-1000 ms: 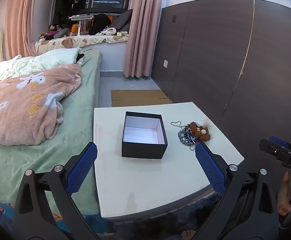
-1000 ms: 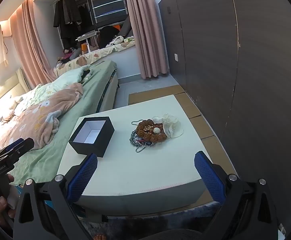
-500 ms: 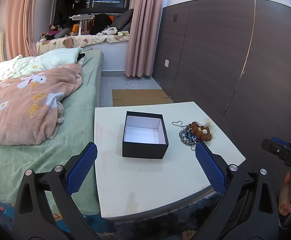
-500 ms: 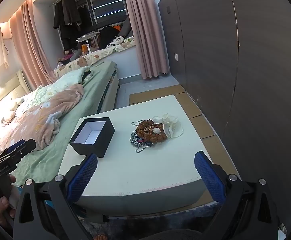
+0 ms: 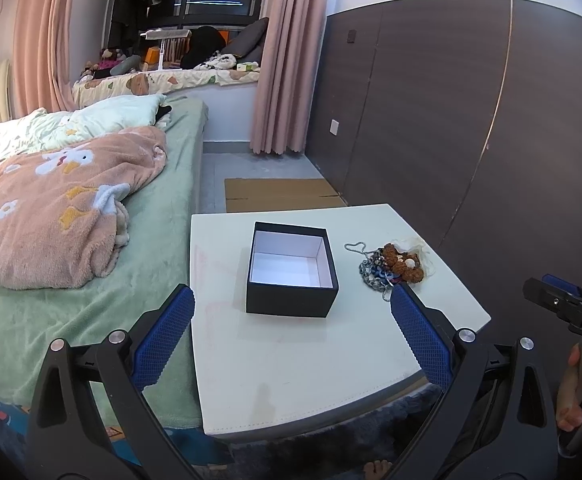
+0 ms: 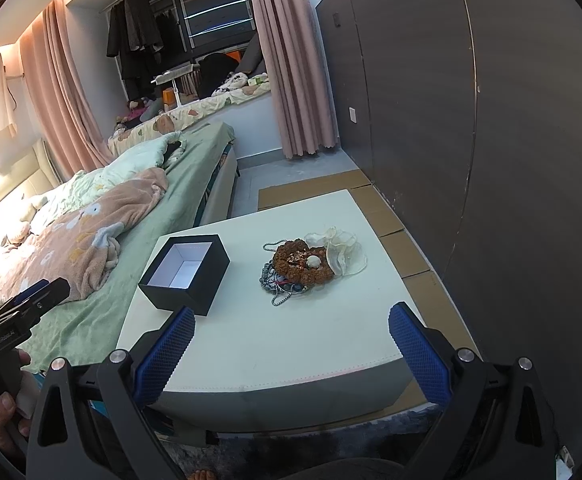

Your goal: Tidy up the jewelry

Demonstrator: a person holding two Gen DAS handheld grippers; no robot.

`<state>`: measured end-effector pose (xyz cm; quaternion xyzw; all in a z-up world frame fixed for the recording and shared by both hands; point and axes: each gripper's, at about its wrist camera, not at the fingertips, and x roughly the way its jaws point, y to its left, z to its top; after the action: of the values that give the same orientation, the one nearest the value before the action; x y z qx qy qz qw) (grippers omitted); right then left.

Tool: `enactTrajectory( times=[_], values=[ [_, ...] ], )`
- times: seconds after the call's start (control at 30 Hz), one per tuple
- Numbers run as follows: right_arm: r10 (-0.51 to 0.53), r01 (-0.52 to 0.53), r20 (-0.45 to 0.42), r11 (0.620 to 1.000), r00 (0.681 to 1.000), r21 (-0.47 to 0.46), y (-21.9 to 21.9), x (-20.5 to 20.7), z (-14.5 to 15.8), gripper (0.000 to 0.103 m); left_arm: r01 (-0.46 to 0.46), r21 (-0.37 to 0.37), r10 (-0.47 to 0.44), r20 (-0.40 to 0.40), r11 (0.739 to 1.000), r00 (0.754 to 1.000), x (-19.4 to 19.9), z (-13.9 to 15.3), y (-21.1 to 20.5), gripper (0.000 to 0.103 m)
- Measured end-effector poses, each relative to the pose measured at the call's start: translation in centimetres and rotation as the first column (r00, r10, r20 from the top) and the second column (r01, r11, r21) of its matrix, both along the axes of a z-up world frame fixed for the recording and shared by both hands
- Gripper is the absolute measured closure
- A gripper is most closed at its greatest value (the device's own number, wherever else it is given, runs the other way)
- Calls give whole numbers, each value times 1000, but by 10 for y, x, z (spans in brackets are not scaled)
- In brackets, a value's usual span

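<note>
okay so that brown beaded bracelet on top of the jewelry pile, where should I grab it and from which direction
Take the brown beaded bracelet on its near arc, coming straight down with the right gripper, one finger inside the ring and one outside. It lies roughly flat on the chains, so a side approach would probably snag them. Avoid the far side, where the sheer pouch touches it.

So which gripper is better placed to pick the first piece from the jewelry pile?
Right, probably. The right gripper points almost straight at the jewelry pile, open and empty. The left gripper faces the black box, with the pile off to its right.
</note>
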<state>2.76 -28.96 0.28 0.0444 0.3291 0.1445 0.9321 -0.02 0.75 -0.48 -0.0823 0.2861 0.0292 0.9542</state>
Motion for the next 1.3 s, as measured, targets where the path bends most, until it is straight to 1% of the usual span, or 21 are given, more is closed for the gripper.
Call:
enactTrajectory(
  times=[1.3],
  values=[
    [-1, 1, -3, 1000, 1000, 0, 1, 0, -2, 8, 1, 1, -1, 1, 1000, 1000, 0, 1, -4, 5]
  ],
)
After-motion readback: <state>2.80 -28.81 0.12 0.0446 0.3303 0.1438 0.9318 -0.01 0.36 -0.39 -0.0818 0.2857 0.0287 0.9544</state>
